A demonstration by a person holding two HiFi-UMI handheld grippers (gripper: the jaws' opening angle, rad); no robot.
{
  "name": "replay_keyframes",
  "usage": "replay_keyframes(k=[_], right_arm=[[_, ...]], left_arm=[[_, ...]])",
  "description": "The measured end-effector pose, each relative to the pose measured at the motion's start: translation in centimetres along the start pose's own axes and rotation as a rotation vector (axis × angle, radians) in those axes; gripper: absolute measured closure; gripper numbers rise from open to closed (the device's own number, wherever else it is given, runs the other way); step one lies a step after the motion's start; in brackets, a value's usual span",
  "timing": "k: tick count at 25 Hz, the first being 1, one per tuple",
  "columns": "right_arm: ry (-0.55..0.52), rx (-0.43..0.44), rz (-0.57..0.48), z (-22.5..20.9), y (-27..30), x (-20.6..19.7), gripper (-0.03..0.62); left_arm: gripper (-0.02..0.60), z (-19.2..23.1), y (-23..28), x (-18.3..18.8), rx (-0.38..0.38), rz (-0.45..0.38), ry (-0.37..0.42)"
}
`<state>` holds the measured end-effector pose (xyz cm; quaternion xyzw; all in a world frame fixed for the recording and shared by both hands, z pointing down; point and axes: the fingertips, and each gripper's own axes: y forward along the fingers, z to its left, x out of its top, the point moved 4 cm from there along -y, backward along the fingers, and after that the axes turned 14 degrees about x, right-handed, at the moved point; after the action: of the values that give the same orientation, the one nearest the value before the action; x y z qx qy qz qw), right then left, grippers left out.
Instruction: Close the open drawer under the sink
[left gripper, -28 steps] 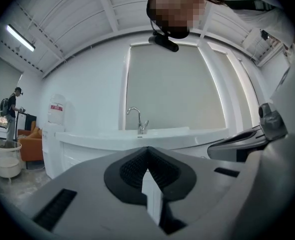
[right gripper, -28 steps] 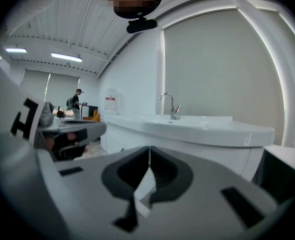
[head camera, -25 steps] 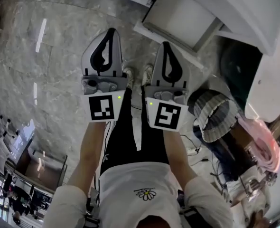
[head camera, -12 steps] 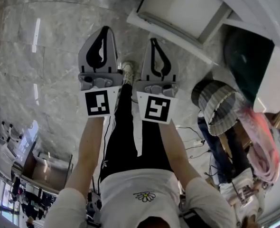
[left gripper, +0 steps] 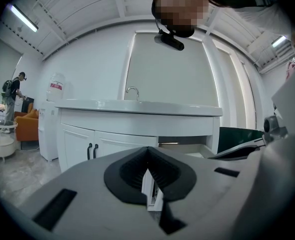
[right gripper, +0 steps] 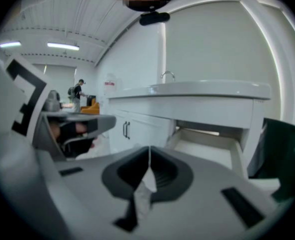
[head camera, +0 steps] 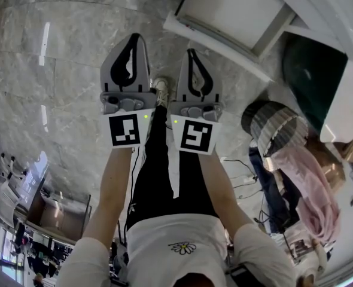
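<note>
The white sink cabinet (left gripper: 137, 107) has a faucet (left gripper: 132, 90) on top. Its drawer (head camera: 227, 14) stands pulled out under the counter, seen from above in the head view. The same open drawer (right gripper: 210, 149) lies ahead and to the right in the right gripper view, and only its edge (left gripper: 197, 151) shows in the left gripper view. My left gripper (head camera: 134, 36) and right gripper (head camera: 192, 51) hang side by side over the floor, short of the drawer's front. Both are shut with nothing between their jaws, as the left gripper (left gripper: 147, 151) and right gripper (right gripper: 149, 151) views show.
A dark green bin (head camera: 311, 70) stands right of the cabinet. A person in a striped hat (head camera: 272, 130) crouches at the right. Closed cabinet doors with black handles (left gripper: 92, 151) are left of the drawer, a water dispenser (left gripper: 52, 114) beyond. A person (left gripper: 12, 91) stands far off.
Both grippers have sunk together, still side by side and shut, and the drawer now looks larger. Over the last half second they have hardly moved.
</note>
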<state>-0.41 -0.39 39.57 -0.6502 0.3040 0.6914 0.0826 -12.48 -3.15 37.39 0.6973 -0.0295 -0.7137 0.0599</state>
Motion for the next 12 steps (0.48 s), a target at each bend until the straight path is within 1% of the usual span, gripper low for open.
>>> replay_keyframes(k=[3,6,7,8,9,12], right_arm=[[0.041,-0.020,0.033,-0.4,0.0,-1.5,0.563],[0.141,-0.069,0.074,-1.7,-0.1,-3.9,0.562],[0.175,-0.092,0.087,-2.2,-0.1,-4.8,0.552],[0.202,-0.116,0.100,-2.8,-0.1,-5.6,0.498],[0.220,-0.140,0.114,-3.2,-0.1,-6.4,0.462],[0.241,-0.192,0.150,-4.0,0.1,-8.0,0.444]], left_arm=[[0.561,0.3,-0.2,-0.5,0.005,0.013,0.001],[0.561,0.5,-0.2,-0.8,0.005,0.019,0.003],[0.561,0.5,-0.2,-1.0,0.004,0.021,0.003],[0.561,0.4,-0.3,-1.1,0.002,0.024,0.004],[0.561,0.4,-0.3,-1.2,-0.001,0.028,0.005],[0.561,0.1,-0.4,-1.6,-0.011,0.036,0.007]])
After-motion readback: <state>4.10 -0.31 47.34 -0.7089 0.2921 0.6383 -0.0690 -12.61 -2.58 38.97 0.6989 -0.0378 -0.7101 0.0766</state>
